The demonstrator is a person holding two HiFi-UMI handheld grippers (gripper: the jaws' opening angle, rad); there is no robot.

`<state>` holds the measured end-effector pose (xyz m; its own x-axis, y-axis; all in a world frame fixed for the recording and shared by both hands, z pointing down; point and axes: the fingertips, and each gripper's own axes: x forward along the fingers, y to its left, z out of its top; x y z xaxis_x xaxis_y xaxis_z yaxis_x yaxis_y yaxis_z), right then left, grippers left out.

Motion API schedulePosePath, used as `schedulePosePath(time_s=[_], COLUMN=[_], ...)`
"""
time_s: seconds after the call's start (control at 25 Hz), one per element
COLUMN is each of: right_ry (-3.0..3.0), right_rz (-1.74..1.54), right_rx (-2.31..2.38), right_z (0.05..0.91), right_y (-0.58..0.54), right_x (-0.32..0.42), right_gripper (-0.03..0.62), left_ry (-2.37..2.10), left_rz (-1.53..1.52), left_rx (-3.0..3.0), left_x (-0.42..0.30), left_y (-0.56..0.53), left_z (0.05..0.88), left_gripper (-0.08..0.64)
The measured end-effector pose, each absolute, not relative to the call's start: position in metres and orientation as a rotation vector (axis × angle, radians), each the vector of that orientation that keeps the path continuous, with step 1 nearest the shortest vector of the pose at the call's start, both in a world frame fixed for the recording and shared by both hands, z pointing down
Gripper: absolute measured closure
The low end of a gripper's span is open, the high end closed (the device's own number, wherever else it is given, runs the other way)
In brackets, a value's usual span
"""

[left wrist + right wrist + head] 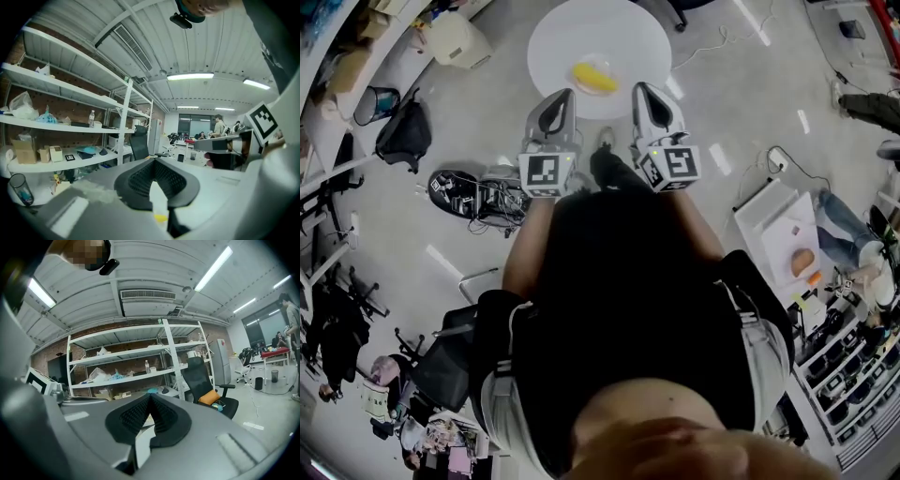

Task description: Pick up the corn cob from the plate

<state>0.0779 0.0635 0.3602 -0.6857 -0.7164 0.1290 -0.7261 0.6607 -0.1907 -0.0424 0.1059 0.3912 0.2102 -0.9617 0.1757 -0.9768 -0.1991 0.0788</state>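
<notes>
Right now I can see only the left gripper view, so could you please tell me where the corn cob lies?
Observer: In the head view the corn cob lies on the round white table, just ahead of the person.
Operator: Thank you. Is either gripper touching it?
Observer: Neither appears to be. The left gripper and the right gripper are side by side, and the cob shows in the gap between their tips.
Operator: And how do the right gripper's jaws stand?
Observer: In the right gripper view they are together, with nothing between them.
</notes>
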Motion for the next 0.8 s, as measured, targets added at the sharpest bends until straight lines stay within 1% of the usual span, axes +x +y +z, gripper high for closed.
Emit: schedulePosePath(time_s=[0.28, 0.6, 0.8], right_ry=[-2.827, -2.857, -2.871], right_rz=[0.398, 0.429, 0.404], right_rx=[1.196, 1.138, 1.128], right_z=[0.372, 0.378, 0.372], right_y=[0.033, 0.003, -0.011], right_x=[0.085, 0.089, 0.084], right_gripper=[0.584, 0.584, 0.584], left_ry=[-1.853, -1.765, -1.725], left_rz=[0.206, 0.419, 0.508], left_rx=[2.326, 2.426, 2.437], left_x=[-0.031, -0.011, -0.016], left_y=[0.071, 0.047, 0.040], left_z=[0.400, 0.412, 0.425], left_gripper=[0.558, 0.558, 0.558])
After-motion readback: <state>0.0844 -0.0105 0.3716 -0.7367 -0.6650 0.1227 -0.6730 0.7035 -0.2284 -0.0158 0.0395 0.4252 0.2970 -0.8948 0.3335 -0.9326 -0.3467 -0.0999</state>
